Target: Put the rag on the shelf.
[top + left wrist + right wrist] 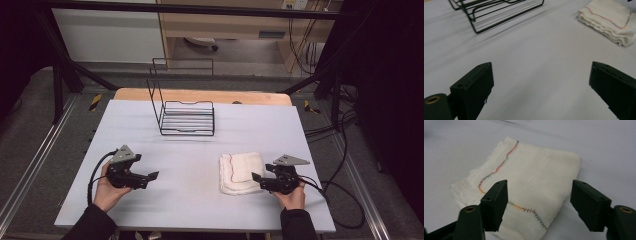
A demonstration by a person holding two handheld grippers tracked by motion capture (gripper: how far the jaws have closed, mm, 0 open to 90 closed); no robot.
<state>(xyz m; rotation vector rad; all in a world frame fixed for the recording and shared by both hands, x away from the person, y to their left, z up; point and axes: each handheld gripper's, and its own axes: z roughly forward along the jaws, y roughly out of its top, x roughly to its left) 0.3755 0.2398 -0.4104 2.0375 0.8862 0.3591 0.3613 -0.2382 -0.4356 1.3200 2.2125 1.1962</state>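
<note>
The folded white cloth (241, 172) lies flat on the table (190, 200) at about four o'clock from its middle, neatly squared, so the folding looks done. My right gripper (256, 177) hangs at the cloth's three o'clock edge, jaws apart over it, gripping nothing. My left gripper (152, 176) waits at eight o'clock, jaws wide and empty. The wire rack (187, 118) at twelve o'clock stands empty; carrying the cloth there may remain

Dark frame (65, 75), grey floor (30, 125), wooden cabinet (220, 22) behind.
</note>
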